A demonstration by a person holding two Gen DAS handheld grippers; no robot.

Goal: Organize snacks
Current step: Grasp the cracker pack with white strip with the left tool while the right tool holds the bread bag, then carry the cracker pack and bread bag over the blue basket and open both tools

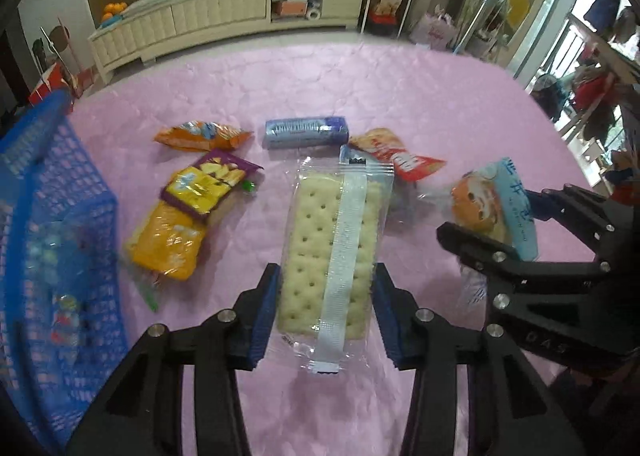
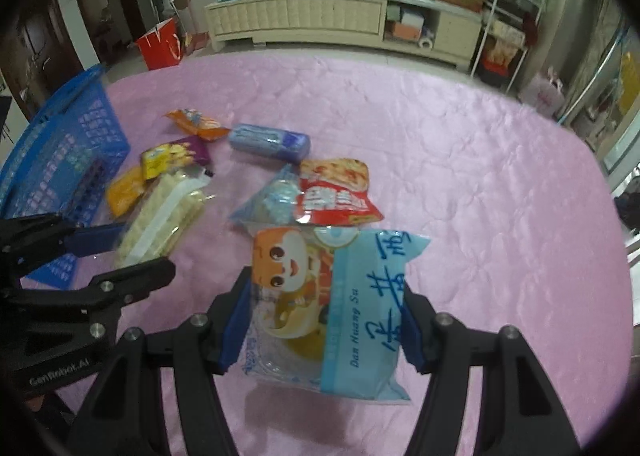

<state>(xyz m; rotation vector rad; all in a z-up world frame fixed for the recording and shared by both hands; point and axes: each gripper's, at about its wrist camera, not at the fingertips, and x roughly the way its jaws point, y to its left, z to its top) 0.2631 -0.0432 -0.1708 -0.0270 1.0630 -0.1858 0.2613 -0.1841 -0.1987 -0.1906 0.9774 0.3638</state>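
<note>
The left claw (image 1: 326,308) is clamped on a clear-wrapped cracker pack (image 1: 332,252), its blue pads pressing both long edges; the pack shows pale, dotted square crackers under a white seam strip running down its length, and it hangs above the pink table (image 1: 400,88). The right claw (image 2: 326,330) is clamped on a light blue pastry bag (image 2: 340,308), printed with an orange cartoon face on one half and blue lettering on the other, also held up over the table. Beyond the two held packs, loose snacks lie on the cloth: one yellow-orange packet (image 1: 168,240) with a purple and yellow packet (image 1: 212,186) lying partly on top of it, one red and white packet (image 2: 336,192) resting over a clear bluish bag (image 2: 272,200), then one orange packet (image 1: 202,135) and one blue-purple roll-shaped pack (image 1: 306,131) farthest out. That makes two snacks gripped and six on the table. At the left edge sits one blue mesh basket (image 1: 52,160), with a few blurred wrapped items inside whose number cannot be told. Behind the table, one long cream cabinet (image 1: 224,12) runs along the wall.
</note>
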